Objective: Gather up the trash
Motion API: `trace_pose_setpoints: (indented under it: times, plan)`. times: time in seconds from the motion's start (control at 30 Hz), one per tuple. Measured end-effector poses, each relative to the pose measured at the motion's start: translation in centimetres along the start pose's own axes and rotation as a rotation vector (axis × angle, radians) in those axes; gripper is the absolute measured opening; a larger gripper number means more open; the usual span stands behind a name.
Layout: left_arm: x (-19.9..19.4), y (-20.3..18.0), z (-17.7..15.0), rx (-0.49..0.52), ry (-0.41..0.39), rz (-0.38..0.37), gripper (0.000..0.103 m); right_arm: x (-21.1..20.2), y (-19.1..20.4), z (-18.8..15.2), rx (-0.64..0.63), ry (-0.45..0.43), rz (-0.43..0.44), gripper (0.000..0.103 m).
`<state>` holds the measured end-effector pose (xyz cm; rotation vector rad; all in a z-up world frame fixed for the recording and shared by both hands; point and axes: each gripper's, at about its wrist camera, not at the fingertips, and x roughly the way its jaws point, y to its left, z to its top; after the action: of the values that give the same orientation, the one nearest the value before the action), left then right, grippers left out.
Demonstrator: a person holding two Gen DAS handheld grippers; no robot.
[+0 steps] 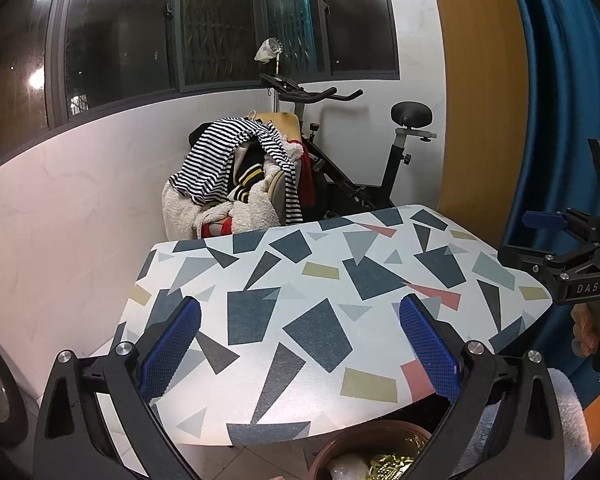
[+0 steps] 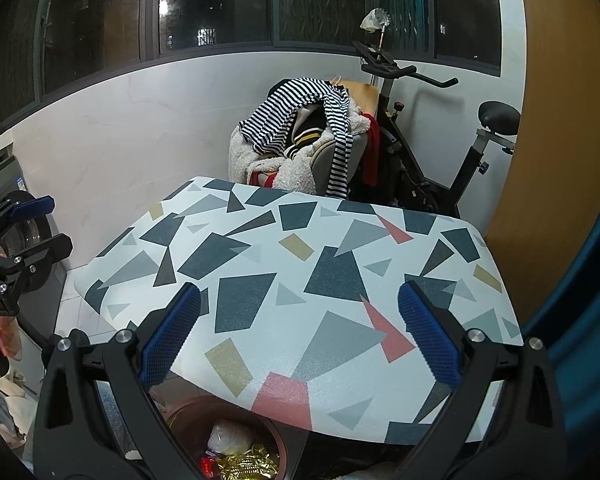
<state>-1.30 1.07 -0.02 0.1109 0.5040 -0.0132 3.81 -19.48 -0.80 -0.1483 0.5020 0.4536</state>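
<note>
A brown round bin (image 2: 276, 446) stands on the floor under the near edge of a small table (image 2: 300, 264) with a geometric-pattern top. It holds white crumpled plastic (image 2: 228, 438), gold foil wrappers (image 2: 246, 466) and a red scrap. The bin also shows in the left wrist view (image 1: 332, 450). My left gripper (image 1: 300, 344) is open and empty above the table's near edge. My right gripper (image 2: 300, 340) is open and empty, also over the near edge. Each gripper shows at the side of the other's view: the right one (image 1: 556, 240), the left one (image 2: 28, 220).
A chair piled with striped and fleece clothes (image 2: 308, 136) stands behind the table. An exercise bike (image 2: 432, 152) is at the back right. A washing machine (image 2: 24, 248) is at left, a blue curtain (image 1: 560, 100) at right.
</note>
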Motion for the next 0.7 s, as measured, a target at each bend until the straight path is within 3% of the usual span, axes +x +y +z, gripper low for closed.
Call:
trace_pose_setpoints:
  times: [0.7]
  plan:
    - [-0.37,-0.12,0.49,-0.001,0.011,0.029,0.097,-0.26,0.16,-0.03,-0.002,0.001,-0.003,0.097]
